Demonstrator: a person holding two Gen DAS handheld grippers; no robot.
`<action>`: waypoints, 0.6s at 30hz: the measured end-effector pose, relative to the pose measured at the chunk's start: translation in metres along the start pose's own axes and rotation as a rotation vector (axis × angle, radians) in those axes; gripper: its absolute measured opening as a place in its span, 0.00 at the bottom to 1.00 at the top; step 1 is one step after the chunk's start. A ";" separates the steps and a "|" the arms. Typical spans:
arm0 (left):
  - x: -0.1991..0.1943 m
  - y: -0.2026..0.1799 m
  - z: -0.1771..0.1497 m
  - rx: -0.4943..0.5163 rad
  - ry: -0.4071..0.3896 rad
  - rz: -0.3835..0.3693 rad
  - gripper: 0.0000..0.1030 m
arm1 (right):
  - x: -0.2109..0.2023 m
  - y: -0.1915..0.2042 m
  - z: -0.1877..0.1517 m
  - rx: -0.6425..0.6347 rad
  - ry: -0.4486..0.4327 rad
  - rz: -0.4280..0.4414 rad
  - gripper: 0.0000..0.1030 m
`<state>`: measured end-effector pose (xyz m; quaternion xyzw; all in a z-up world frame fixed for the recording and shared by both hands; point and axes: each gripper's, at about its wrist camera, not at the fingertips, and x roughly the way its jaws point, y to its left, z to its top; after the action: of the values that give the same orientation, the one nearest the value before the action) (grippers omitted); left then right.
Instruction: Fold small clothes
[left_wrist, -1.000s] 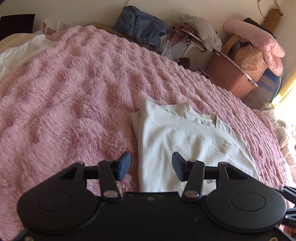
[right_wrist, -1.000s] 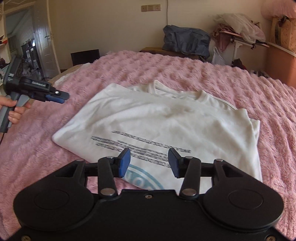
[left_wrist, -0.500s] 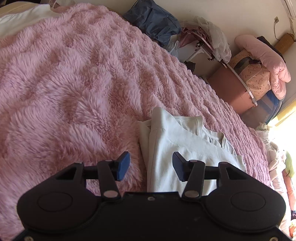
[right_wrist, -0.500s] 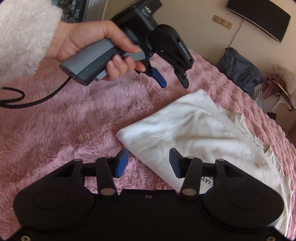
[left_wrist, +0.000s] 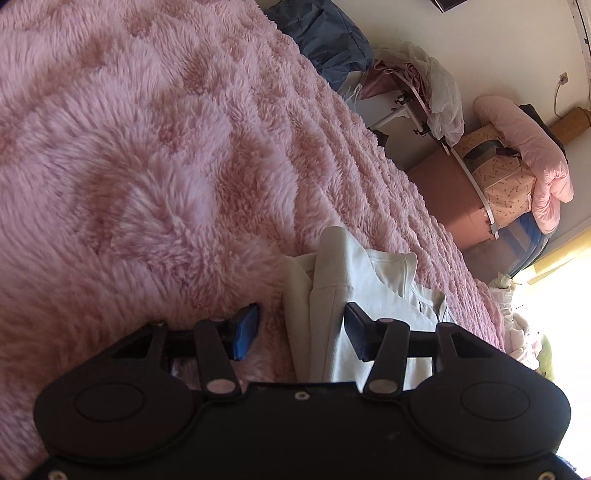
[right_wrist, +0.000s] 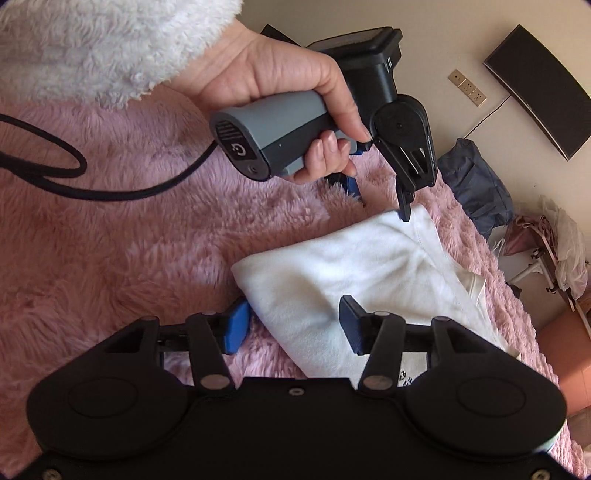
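Two grippers, one garment: that is all I have to manage on the wide pink fleece blanket (left_wrist: 155, 155) that spreads out ahead of my jaws and off to their left. The white shirt (right_wrist: 354, 273) lies on it, already doubled into a long strip, with its folded edge running from my right gripper (right_wrist: 293, 325) to my left gripper (left_wrist: 301, 332).

My right jaws are about half spread and widening a little; the near corner of the shirt sits between them, one pad low beside the cloth on the blanket, the other over the fabric, and neither presses yet. My left jaws stand wide, straddling the far corner near the collar (left_wrist: 391, 262): the stacked layers lie between the pads, with nothing gripped. In the right wrist view my left hand (right_wrist: 280, 81) holds that gripper nose-down, one fingertip just touching the hem.

The step in hand, as I judge it, is catching both corners for the next fold. To do it well I should slide each lower pad fully under every layer, not only the top one, close both together, then lift evenly so the strip stays taut. The deep pile could snag in a pad, so I would keep the bite shallow.
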<state>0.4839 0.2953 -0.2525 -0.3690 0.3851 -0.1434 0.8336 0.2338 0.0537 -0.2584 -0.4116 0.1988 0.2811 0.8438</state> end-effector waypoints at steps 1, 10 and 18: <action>0.002 0.000 0.000 -0.008 0.001 -0.011 0.51 | 0.002 0.000 0.001 0.002 -0.005 -0.003 0.49; 0.029 0.000 0.009 -0.085 0.032 -0.121 0.44 | 0.011 0.004 0.007 0.001 -0.016 -0.038 0.49; 0.023 -0.015 0.012 -0.039 0.012 -0.113 0.15 | 0.006 0.002 0.008 0.025 -0.022 -0.018 0.20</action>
<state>0.5087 0.2791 -0.2489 -0.4057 0.3713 -0.1849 0.8145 0.2377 0.0634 -0.2580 -0.3997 0.1895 0.2755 0.8535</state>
